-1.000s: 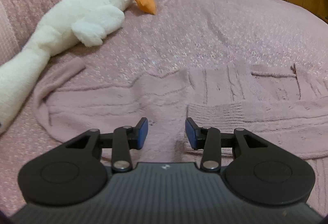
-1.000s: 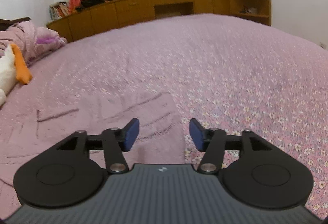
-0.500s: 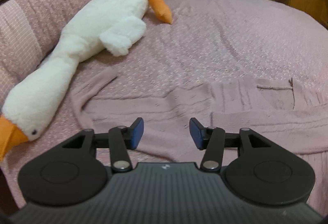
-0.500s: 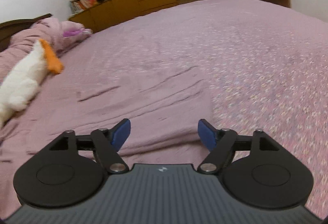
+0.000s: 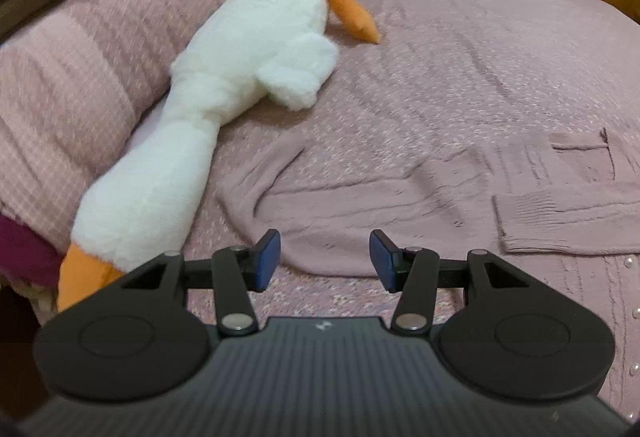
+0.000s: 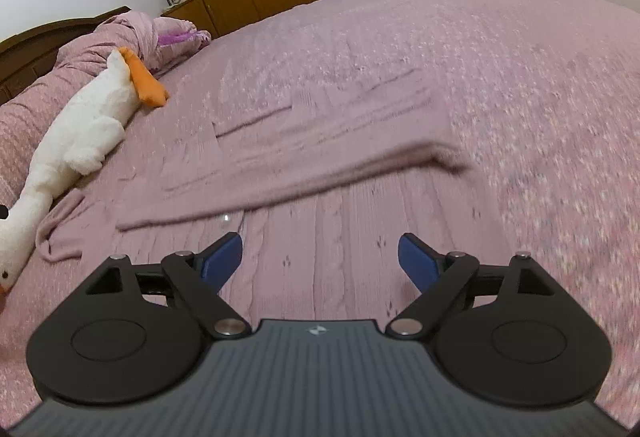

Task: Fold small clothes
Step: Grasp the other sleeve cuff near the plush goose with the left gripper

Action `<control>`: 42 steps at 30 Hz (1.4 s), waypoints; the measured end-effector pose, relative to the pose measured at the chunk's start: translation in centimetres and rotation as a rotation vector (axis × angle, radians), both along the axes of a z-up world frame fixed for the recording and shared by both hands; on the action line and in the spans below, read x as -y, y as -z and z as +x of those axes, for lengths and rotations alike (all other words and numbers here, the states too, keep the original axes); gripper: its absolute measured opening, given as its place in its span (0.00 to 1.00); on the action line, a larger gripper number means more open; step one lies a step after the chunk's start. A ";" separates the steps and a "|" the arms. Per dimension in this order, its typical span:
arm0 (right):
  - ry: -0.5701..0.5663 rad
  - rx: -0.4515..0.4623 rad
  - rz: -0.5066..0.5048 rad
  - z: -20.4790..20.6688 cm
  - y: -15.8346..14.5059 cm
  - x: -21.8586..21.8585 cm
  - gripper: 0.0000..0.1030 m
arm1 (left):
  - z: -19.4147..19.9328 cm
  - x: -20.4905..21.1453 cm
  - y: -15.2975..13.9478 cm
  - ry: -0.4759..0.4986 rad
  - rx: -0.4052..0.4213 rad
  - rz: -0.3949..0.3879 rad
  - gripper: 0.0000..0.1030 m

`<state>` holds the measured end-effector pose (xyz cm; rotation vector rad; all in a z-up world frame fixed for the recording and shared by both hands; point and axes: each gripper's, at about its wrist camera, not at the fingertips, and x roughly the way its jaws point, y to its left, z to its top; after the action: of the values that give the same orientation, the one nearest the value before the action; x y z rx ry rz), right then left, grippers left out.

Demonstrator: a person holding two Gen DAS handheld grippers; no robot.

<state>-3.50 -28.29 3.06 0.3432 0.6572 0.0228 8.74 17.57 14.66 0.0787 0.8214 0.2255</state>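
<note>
1. Left tool [image 5: 324,261]: blue pads apart, nothing between them; it hangs above the near left edge of the pink knit cardigan [image 5: 392,205], not touching. The gap is a bit wider than a second ago, and has been steady over the last half second.
2. Right tool [image 6: 320,263]: jaws have just been opening and now stand wide apart with no cloth between them, only cable-knit fabric seen below.
3. Both views have pulled back: a second ago the left view sat close over the knit with only part of the plush goose [image 5: 240,77] showing; now its whole body and the pillow [image 5: 72,69] are in frame.
4. The cardigan lies flat on the bed [image 6: 520,57], with a sleeve [image 6: 304,173] folded across its body; the other sleeve trails toward the goose.
5. Judgement: one sleeve fold looks placed and released. The left sleeve probably comes next, then the body folds.
6. Risk: the loose knit may slide or bunch when regrasped.
</note>
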 end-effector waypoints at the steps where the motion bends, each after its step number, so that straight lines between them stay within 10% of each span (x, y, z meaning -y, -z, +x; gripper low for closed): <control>1: 0.005 0.001 -0.006 -0.3 0.2 -0.1 0.87 | 0.0 -0.7 0.5 -0.016 -0.003 -0.016 0.50; 17: 0.094 0.014 -0.057 -2.5 2.4 0.2 0.88 | 0.6 -6.9 7.9 -0.174 -0.083 -0.179 0.58; 42: 0.083 0.046 -0.136 -0.8 4.7 -0.6 0.96 | 6.6 -10.0 11.7 -0.376 0.034 -0.303 0.69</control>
<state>-4.29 -27.64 -1.60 0.2377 0.5952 -0.0929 15.30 27.60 2.99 -0.3662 0.8241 0.4515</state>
